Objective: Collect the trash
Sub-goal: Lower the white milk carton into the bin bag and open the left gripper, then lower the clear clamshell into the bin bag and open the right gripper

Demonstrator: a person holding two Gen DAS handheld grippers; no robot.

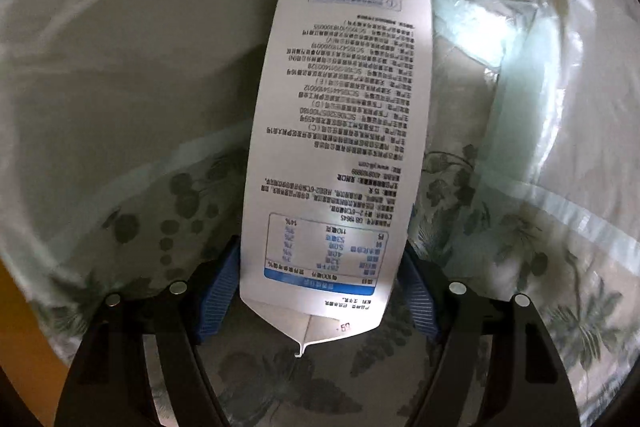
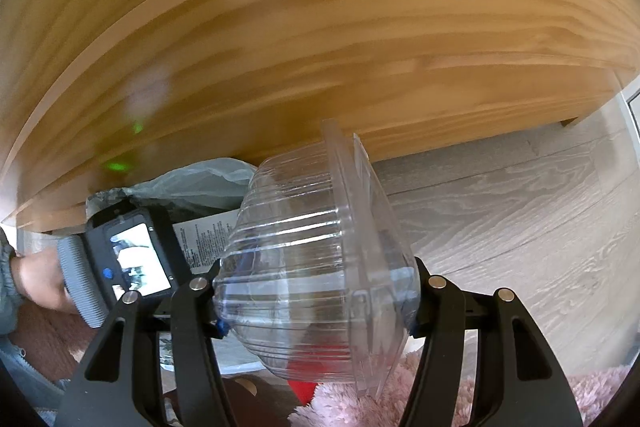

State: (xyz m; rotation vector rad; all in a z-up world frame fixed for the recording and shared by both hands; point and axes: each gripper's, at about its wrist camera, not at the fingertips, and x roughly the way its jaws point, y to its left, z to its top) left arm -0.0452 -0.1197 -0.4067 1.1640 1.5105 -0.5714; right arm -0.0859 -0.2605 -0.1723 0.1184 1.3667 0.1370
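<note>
Blue pads of my left gripper (image 1: 320, 291) clamp the milk carton (image 1: 340, 131) mid-frame over the bin bag (image 1: 100, 47); I'd push deeper before releasing. Right gripper (image 2: 316, 291) pinches the clear clamshell (image 2: 316, 251) lower center.

Carton (image 1: 340, 131) inside bag-lined bin (image 1: 120, 67); plastic container (image 2: 312, 267) right of bin.

The mouth of the translucent white plastic bin liner (image 1: 132, 75) is partly blocked: a tall white printed milk carton (image 1: 340, 131) fills its centre, leaving open room to the left and a narrower gap to the right against crumpled liner folds. A ribbed clear plastic container (image 2: 316, 267) fills the space between the right gripper's (image 2: 316, 307) fingers. Far behind, a light pine wooden panel (image 2: 320, 27) closes off the way, while the grey wood-grain floor (image 2: 520, 207) at right lies open.
</note>
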